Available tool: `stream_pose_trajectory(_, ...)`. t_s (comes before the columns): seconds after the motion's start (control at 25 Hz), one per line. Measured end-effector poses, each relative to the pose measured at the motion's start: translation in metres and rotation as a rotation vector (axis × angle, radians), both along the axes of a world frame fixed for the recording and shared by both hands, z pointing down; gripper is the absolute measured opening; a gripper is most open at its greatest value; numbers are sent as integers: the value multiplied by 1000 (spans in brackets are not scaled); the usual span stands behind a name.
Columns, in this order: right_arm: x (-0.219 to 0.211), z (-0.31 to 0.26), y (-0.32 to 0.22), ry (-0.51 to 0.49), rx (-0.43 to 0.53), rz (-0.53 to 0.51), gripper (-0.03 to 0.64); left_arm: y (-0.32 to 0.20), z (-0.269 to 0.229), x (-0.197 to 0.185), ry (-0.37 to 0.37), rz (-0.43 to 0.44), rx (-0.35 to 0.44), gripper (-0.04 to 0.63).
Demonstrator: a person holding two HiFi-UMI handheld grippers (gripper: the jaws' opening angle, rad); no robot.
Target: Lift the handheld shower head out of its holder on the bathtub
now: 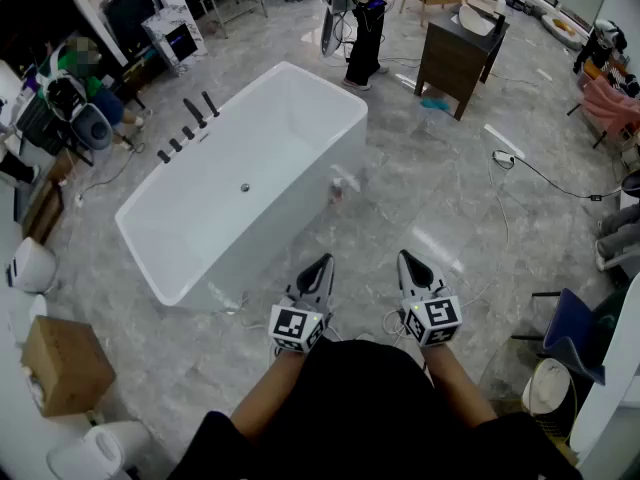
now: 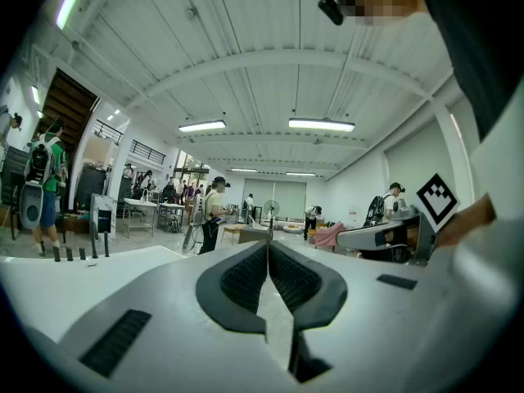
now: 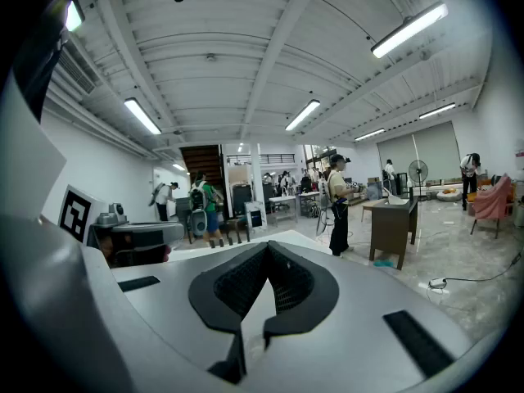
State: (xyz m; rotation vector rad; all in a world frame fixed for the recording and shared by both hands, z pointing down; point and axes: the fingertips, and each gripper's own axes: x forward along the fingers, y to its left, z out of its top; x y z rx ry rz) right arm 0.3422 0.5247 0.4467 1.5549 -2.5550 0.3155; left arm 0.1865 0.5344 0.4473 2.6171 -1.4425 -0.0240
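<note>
Grey marble-tile floor point(image 1: 450, 198), open showroom. White freestanding bathtub point(image 1: 295, 213), centre. Handheld shower head point(image 1: 210, 103): upright in its holder, at the end of the black fittings along the tub's far rim. Left claw point(image 1: 322, 265), right claw point(image 1: 410, 261): both closed, empty, side by side, well apart from the fittings.

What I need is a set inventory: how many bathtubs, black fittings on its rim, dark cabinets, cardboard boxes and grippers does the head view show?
Bathtub: 1
Black rim fittings: 5
Dark cabinet: 1
Cardboard box: 1
Grippers: 2, left gripper and right gripper
Total: 10
</note>
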Motion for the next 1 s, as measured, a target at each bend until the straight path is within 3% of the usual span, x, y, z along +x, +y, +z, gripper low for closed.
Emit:
stream_pose_trajectory(0.6,23,19,8,-89,-49,48,-2,11,16,18,0,17,-30,6)
stream_pose_trajectory(1.0,27,18,3,-70,-78,10,0,5,15,30,-8,31,-42,8)
